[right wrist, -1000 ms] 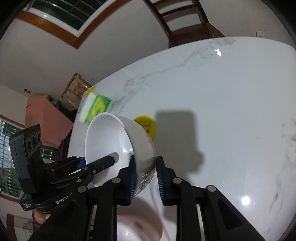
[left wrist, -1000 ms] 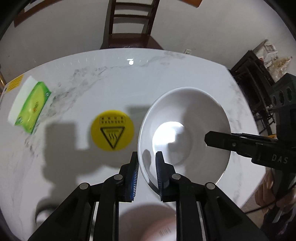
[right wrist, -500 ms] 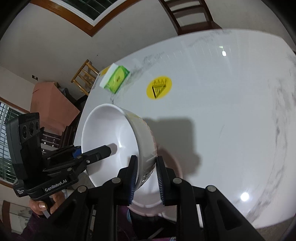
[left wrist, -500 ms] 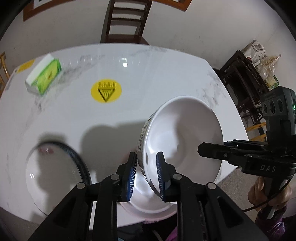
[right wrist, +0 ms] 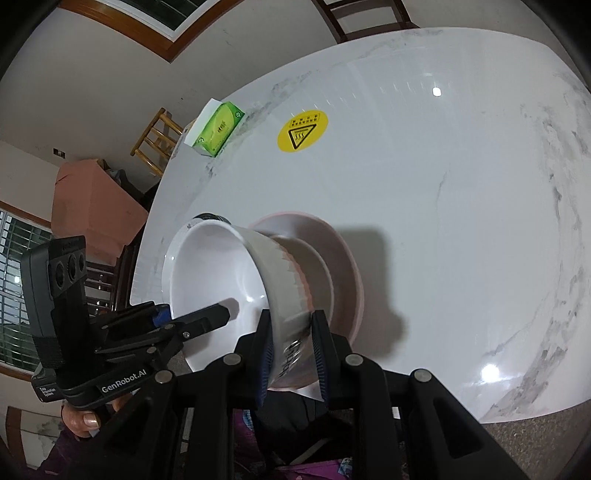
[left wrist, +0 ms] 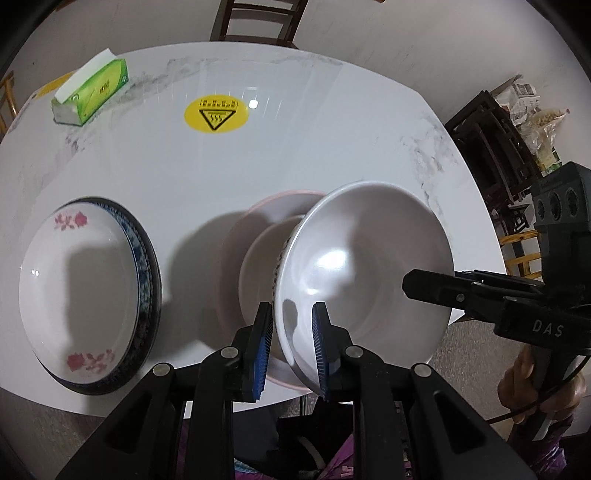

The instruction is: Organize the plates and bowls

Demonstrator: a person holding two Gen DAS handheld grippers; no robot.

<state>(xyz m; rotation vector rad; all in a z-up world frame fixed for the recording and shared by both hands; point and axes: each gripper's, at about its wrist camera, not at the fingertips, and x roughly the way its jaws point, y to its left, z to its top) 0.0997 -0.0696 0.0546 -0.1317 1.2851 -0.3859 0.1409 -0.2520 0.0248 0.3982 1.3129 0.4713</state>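
Table [left wrist: 332,155]: white marble-look top with grey veining, a dark wooden chair [left wrist: 258,18] behind its far edge.
Plate stack [left wrist: 85,291]: at the near left of the table in the left wrist view; a white plate with pink flowers lies on a blue-rimmed one.
Pink bowl [left wrist: 255,236]: rests on the table near the front edge, right of the plate stack and apart from it, partly hidden behind the white bowl.
White bowl [left wrist: 369,280]: tilted, with its mouth turned toward the left gripper's side, held by both grippers over the pink bowl; whether the two bowls touch cannot be told.
Tissue box [left wrist: 92,92]: green and white, at the far left corner of the table.
Yellow sticker [left wrist: 216,115]: round, with a heat-warning triangle, flat on the table well beyond the bowls.
Left gripper [left wrist: 291,343]: blue pads pinch the white bowl's rim, one inside and one outside.
Right gripper [right wrist: 291,347]: pads clamp the opposite wall of the white bowl, over its printed marks.
Hands: one hand [left wrist: 535,387] grips the right tool's handle, another [right wrist: 81,417] the left tool's.
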